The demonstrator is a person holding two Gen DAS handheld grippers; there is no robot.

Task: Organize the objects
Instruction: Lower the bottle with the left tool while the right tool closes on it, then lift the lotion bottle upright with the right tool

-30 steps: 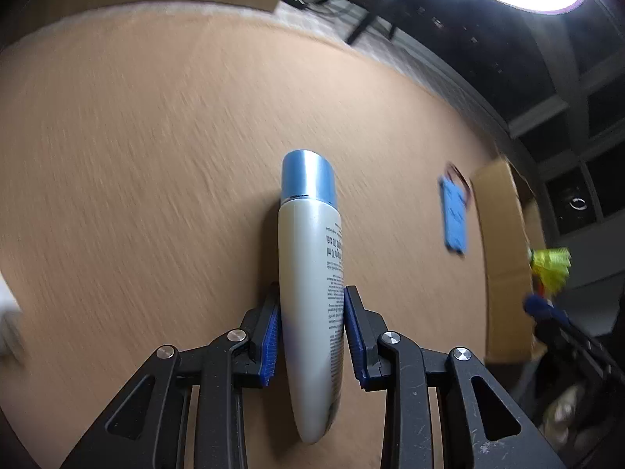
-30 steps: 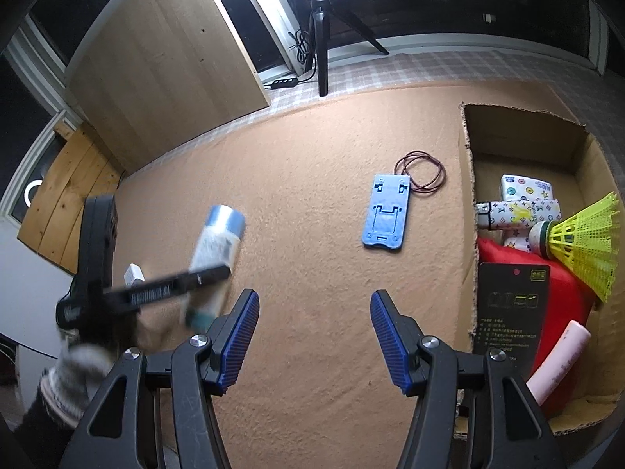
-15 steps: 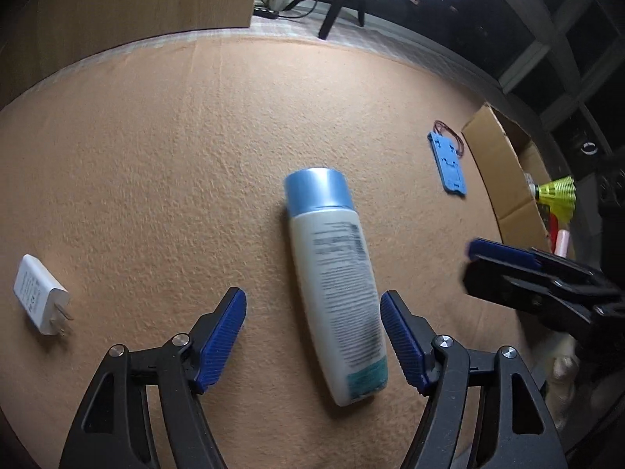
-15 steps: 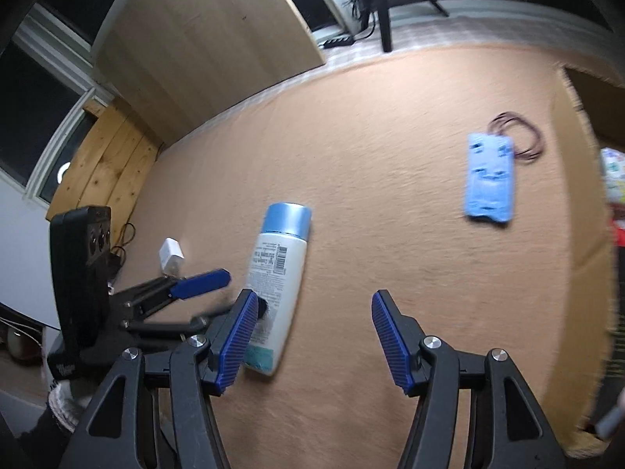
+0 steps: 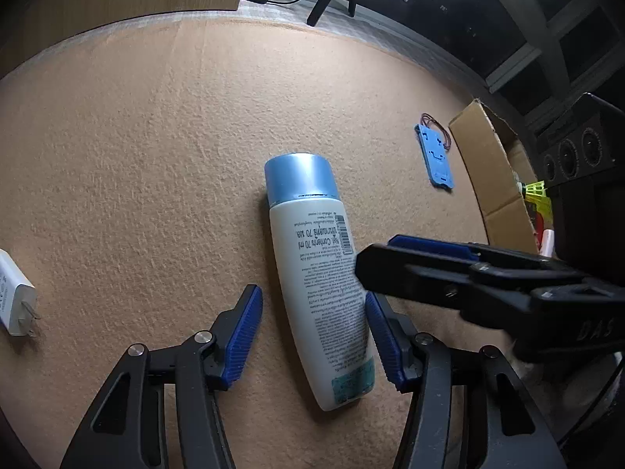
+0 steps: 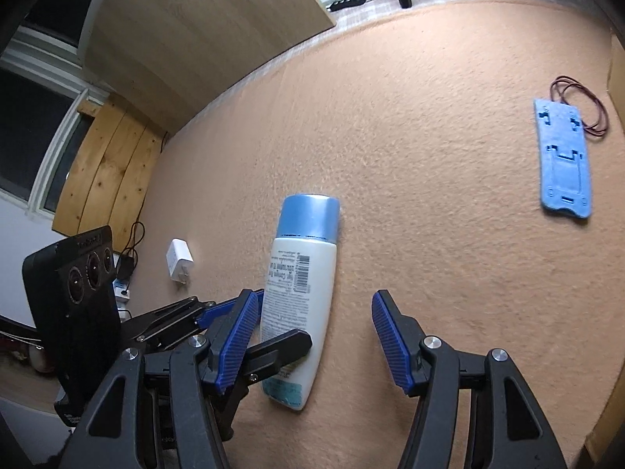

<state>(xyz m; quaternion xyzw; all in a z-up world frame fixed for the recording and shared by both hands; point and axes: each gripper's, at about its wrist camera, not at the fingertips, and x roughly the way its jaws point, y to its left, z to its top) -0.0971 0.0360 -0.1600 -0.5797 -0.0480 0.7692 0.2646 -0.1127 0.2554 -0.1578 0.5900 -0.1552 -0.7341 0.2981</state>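
Observation:
A white bottle with a blue cap (image 5: 316, 273) lies flat on the orange mat, cap pointing away. My left gripper (image 5: 312, 301) straddles its lower half and its jaws are closing. The right pad is at the bottle's side and a gap shows at the left pad. In the right wrist view the same bottle (image 6: 300, 285) lies just inside the left finger of my right gripper (image 6: 315, 301), which is open with bare mat across most of its gap. The right gripper's fingers (image 5: 429, 269) reach in from the right over the bottle's side.
A white charger plug (image 5: 13, 305) lies left of the bottle. A blue phone stand (image 6: 562, 160) and a thin red loop (image 6: 586, 105) lie far right by an open cardboard box (image 5: 488, 156) holding several items. A wooden board (image 6: 195, 31) stands behind the mat.
The left gripper let go of the bottle, which now lies on the mat; its jaws spread wide, then narrowed. The right gripper came down and leftward beside the bottle.

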